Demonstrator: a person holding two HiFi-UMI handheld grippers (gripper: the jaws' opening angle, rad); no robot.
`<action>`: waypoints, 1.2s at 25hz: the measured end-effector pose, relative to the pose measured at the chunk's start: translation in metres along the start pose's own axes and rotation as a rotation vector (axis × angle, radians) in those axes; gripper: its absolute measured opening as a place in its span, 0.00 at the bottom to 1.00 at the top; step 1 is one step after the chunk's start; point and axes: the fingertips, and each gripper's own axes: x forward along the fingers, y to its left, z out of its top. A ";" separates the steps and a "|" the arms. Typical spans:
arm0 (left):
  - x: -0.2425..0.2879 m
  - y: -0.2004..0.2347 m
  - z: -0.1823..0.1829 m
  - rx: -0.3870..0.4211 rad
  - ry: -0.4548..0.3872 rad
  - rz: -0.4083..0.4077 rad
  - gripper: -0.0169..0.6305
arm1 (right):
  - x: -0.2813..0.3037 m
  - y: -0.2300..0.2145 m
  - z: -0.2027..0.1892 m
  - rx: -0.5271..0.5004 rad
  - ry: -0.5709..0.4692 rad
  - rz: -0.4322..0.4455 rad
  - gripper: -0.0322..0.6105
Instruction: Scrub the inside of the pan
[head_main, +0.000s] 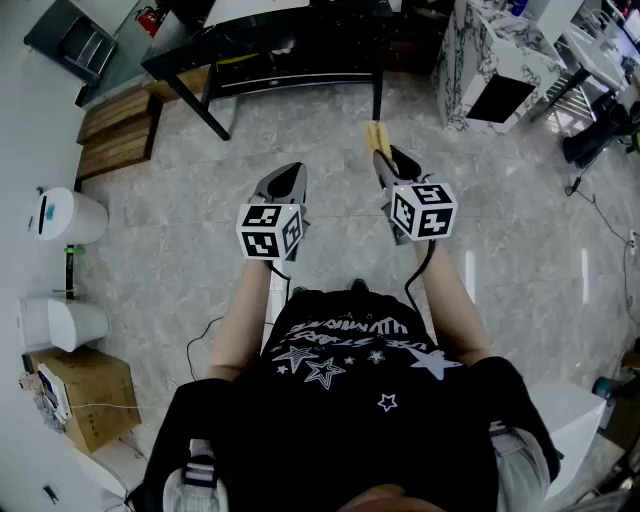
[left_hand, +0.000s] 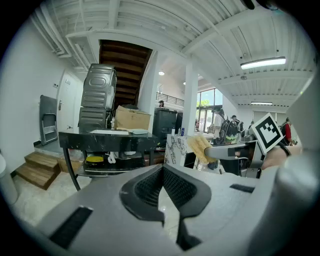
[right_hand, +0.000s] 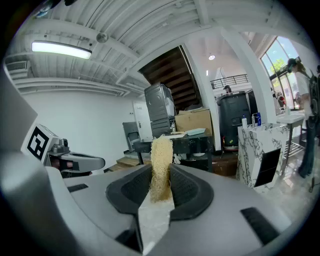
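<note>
The right claw (right_hand: 161, 170) is clamped on a tan, fibrous scrubbing pad (right_hand: 161, 149) that stands upright at frame centre. The left claw (left_hand: 162, 169) is pressed together with nothing in it. Both hang over a grey marbled tile floor (head_main: 320, 135), with a black surface (head_main: 280, 45) at upper centre of the head view.

claws x2: L claw (head_main: 291, 172), R claw (head_main: 386, 152) | scrub pad (right_hand: 161, 167) x1, in R claw | blk table (head_main: 270, 45) x1, ahead | white bins (head_main: 70, 215) (head_main: 62, 322) x2, left of L claw | marble cab (head_main: 490, 60) x1
</note>
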 end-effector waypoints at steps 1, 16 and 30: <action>0.002 0.006 0.003 0.001 0.000 0.006 0.04 | 0.003 0.001 0.003 -0.001 -0.008 -0.004 0.22; 0.005 0.041 0.001 -0.027 0.013 0.015 0.04 | 0.010 -0.011 -0.003 0.030 -0.005 -0.067 0.22; 0.032 0.026 -0.002 -0.052 0.011 0.064 0.04 | 0.022 -0.034 -0.016 0.000 0.056 0.066 0.22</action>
